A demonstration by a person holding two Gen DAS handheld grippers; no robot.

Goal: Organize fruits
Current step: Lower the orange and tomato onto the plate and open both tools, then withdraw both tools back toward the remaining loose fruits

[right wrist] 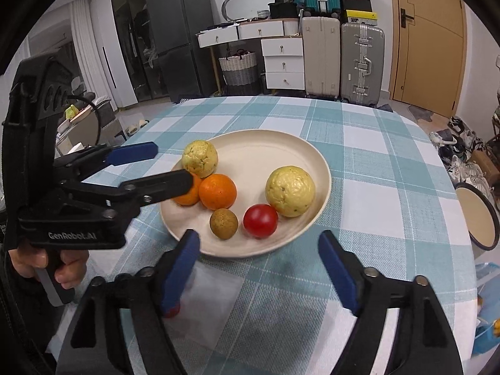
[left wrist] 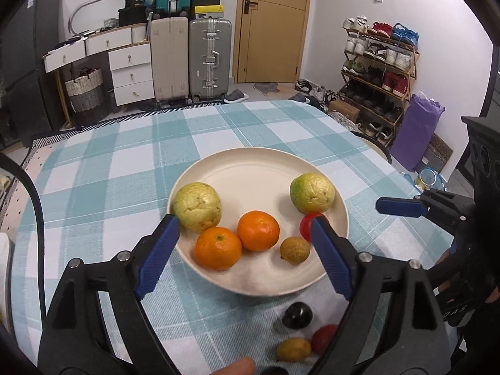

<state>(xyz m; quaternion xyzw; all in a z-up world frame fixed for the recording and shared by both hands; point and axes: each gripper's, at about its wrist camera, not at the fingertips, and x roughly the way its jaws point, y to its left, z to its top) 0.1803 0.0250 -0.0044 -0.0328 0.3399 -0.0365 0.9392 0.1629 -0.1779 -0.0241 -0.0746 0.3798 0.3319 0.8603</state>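
Both claws gape empty — six fruits on plate (right wrist: 315,156).

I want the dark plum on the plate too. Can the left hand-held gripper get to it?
Probably yes. The dark plum lies on the tablecloth, just in front of the plate, below the open left hand-held gripper. Nothing covers it, though a red fruit and a yellowish one lie close beside it.

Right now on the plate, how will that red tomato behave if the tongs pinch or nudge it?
The red tomato looks round and glossy, so it will probably roll on the smooth plate if nudged. Its skin looks thin: a hard pinch may bruise it. Being smooth, it could slip from the pads.
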